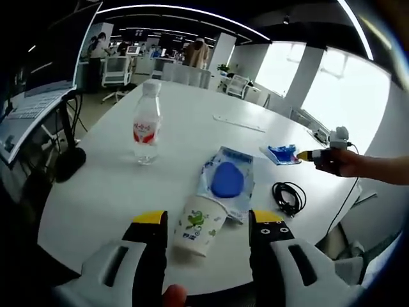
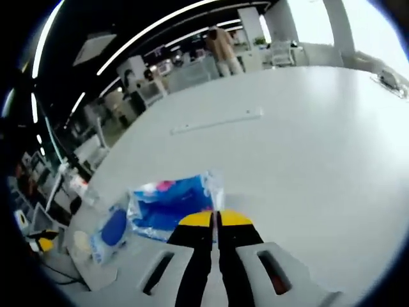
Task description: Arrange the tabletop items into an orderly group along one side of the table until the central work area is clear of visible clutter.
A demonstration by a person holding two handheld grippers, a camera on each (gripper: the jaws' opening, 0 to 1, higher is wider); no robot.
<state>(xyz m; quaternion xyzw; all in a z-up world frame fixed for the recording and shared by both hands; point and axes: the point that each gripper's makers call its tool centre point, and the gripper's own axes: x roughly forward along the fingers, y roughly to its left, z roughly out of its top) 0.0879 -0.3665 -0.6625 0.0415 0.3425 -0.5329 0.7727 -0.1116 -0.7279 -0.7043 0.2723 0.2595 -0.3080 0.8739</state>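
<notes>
- An open-plan office with ceiling light strips, bright windows and distant desks and chairs surrounds a large white rounded tabletop [image 1: 192,115].
- Left gripper view, nearest: the left hand-held gripper [image 1: 208,224], white with yellow-tipped black jaws, has its jaws spread wide apart, holding nothing.
- Between those jaws, close to the near table edge, stands a white paper cup with a green printed pattern [image 1: 199,225]; whether either jaw touches it cannot be told.
- Just behind the cup lies a clear plastic packet with a blue oval object inside [image 1: 225,180].
- To the right of the packet, a coiled black cable [image 1: 287,196] lies on the tabletop.
- Further back and to the left stands an upright clear plastic water bottle with a red and white label [image 1: 147,125], well apart from the cup.
- At the right, a small flat blue and white packet [image 1: 281,153] lies near the table edge, with the right hand-held gripper [image 1: 313,155], held by a person's hand [image 1: 342,163], at its edge.
- Beyond, a long thin white strip [image 1: 238,123] lies flat on the tabletop.
- Right gripper view: the right hand-held gripper's jaws are pressed together at the edge of the blue packet; whether they pinch it cannot be told.
</notes>
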